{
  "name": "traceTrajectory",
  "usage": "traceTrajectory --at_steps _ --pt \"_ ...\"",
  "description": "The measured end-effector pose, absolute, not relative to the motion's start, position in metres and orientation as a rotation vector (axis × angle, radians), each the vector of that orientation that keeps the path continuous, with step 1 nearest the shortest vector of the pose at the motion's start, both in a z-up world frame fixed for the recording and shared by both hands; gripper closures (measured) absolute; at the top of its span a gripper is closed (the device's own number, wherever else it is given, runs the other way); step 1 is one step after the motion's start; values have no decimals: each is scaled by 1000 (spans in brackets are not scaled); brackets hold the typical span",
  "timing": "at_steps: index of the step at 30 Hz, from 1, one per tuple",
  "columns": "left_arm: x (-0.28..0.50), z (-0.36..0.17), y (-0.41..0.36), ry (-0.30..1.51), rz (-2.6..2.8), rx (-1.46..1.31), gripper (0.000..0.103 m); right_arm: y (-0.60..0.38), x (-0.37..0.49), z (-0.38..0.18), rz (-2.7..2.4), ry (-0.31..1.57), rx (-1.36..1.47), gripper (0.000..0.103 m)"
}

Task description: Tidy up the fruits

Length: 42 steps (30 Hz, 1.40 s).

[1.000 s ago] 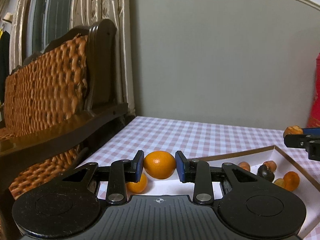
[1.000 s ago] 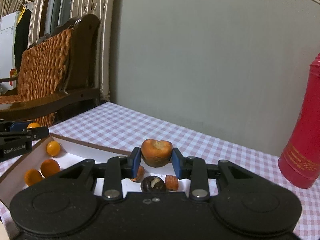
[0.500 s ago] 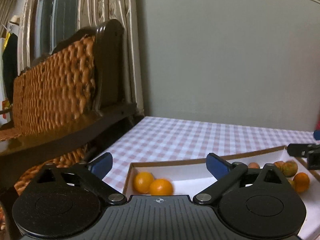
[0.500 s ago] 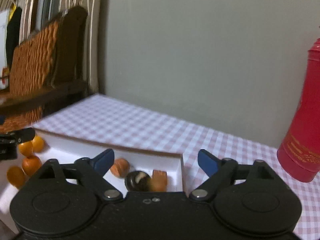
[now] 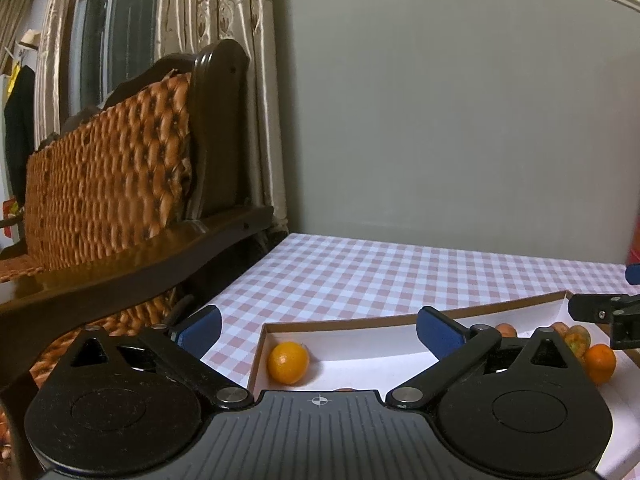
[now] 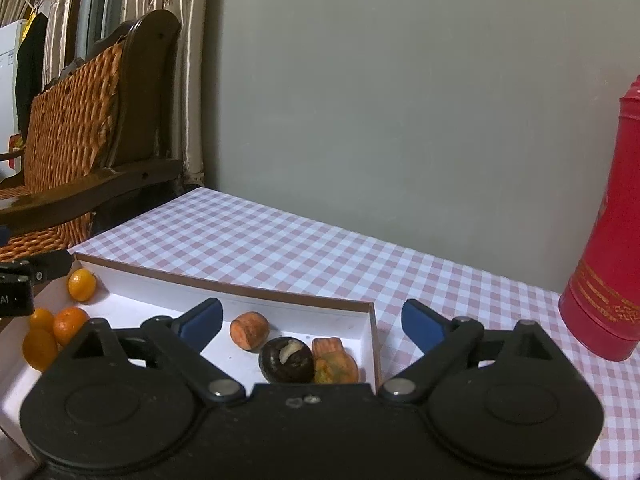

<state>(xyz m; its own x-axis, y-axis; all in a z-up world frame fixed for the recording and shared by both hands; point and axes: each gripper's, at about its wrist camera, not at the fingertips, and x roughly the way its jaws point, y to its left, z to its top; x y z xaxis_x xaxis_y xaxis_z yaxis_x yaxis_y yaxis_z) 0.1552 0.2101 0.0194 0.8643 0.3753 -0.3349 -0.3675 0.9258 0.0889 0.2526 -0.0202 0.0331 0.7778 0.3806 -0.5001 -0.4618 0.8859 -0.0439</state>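
A shallow white box with a brown rim [image 5: 340,322] [image 6: 224,286] lies on the checked tablecloth. My left gripper [image 5: 318,330] is open and empty above the box's left end, where an orange [image 5: 288,362] rests in the corner. My right gripper [image 6: 312,320] is open and empty above the box's right end, over a dark brown fruit [image 6: 286,360], a cut orange-brown fruit [image 6: 250,329] and other brownish fruit [image 6: 334,366]. Several small oranges [image 6: 68,324] lie at the left end in the right wrist view.
A red cylindrical container [image 6: 608,240] stands on the table at the right. A dark wooden chair with woven cushions [image 5: 120,200] stands at the table's left edge. A grey wall runs behind the table.
Both grippers opened and let go of their fruit: the left dropped its orange into the box's left end, the right dropped the orange-brown fruit into the right end. Both then drew back slightly.
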Motion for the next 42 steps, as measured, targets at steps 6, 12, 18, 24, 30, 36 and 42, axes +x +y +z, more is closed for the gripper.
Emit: traceTrajectory --at_steps 6,12,18,24,30,36,42 --pt "146 24 204 355 398 28 0 -22 243 40 463 497 -171 9" --pt "133 33 195 337 388 44 0 -25 224 53 470 483 -165 6" --pt "110 43 180 326 367 35 0 -30 204 66 468 467 -139 6" --pt "77 50 166 323 348 19 0 -38 173 78 466 454 -153 6" --pt "33 57 149 312 325 34 0 -50 125 89 471 436 -159 6" --pt "-14 65 134 269 308 43 0 -65 78 104 460 413 -162 6" --pt "-51 71 127 236 293 23 0 -77 36 116 445 391 -180 6"
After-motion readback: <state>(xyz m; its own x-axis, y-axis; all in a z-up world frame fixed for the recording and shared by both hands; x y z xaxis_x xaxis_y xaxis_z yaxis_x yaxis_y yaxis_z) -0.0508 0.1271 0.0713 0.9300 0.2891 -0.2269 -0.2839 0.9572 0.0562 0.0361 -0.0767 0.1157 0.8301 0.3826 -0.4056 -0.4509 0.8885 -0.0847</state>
